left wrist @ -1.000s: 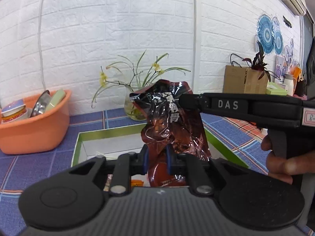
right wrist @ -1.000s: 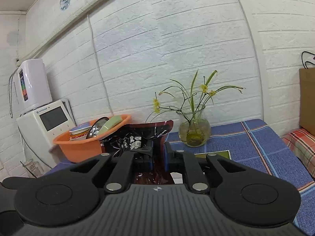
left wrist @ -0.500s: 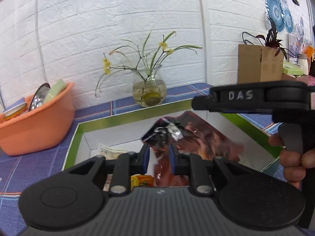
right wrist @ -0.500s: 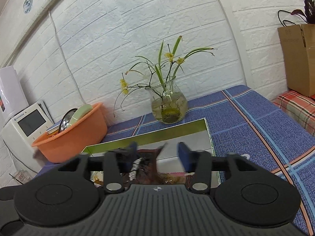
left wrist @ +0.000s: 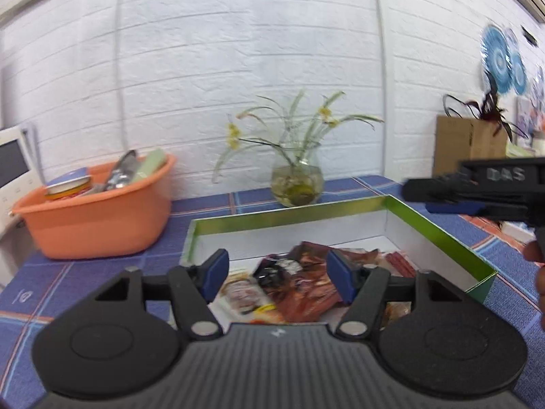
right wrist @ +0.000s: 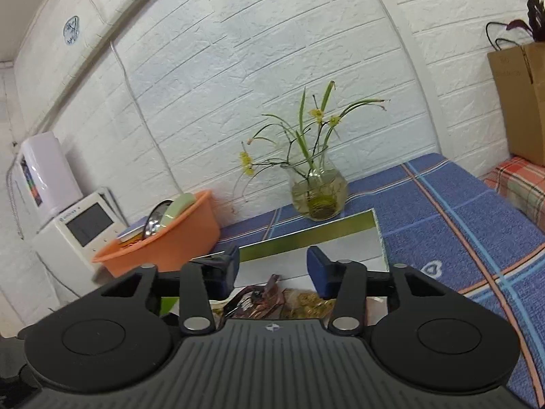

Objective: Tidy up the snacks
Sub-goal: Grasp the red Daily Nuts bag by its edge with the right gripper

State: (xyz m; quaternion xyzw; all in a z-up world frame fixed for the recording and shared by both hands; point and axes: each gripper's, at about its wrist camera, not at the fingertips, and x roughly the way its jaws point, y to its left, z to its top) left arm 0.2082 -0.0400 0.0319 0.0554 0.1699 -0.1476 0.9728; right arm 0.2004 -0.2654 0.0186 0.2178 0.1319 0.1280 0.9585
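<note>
A crinkled, glossy dark-red packet (left wrist: pixel 299 286) is seen lying in the box (left wrist: pixel 439 235); both the left gripper (left wrist: pixel 277 277) and right gripper (right wrist: pixel 272 269) are held released above it.

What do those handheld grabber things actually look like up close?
Each gripper, left and right, is matte black plastic: a ribbed body, two round discs, silver pivot pins and blue-padded fingers. The right one carries white "DAS" lettering. No cables or sleeves show.
</note>
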